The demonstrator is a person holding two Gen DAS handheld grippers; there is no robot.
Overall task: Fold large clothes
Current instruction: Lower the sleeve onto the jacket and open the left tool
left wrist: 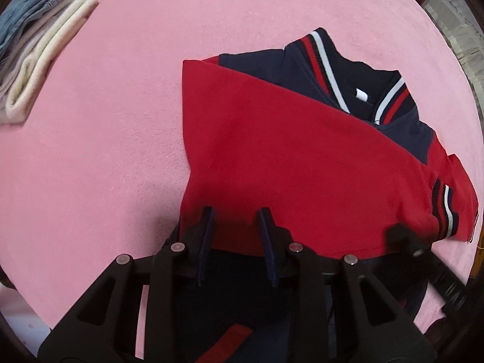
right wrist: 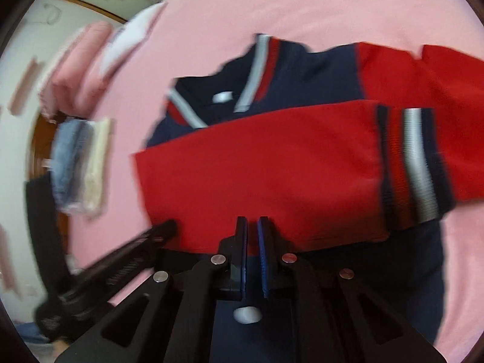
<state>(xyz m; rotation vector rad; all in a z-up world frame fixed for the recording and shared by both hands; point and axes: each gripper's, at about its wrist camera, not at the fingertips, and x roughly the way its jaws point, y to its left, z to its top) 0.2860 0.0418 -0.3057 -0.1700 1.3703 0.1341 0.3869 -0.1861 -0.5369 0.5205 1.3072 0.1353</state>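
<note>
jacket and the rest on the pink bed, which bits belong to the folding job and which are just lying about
In the job:
- red and navy jacket, sleeve folded across its front
- left gripper
- right gripper

Lying about:
- stack of folded clothes
- pink bedcover, the work surface
- white and pink folded items

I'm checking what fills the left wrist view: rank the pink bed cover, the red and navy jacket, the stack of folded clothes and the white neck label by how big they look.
Largest to smallest:
1. Pink fleece bed cover
2. Red and navy striped-collar jacket
3. Stack of folded denim and cream clothes, though farther away
4. Small white neck label
</note>
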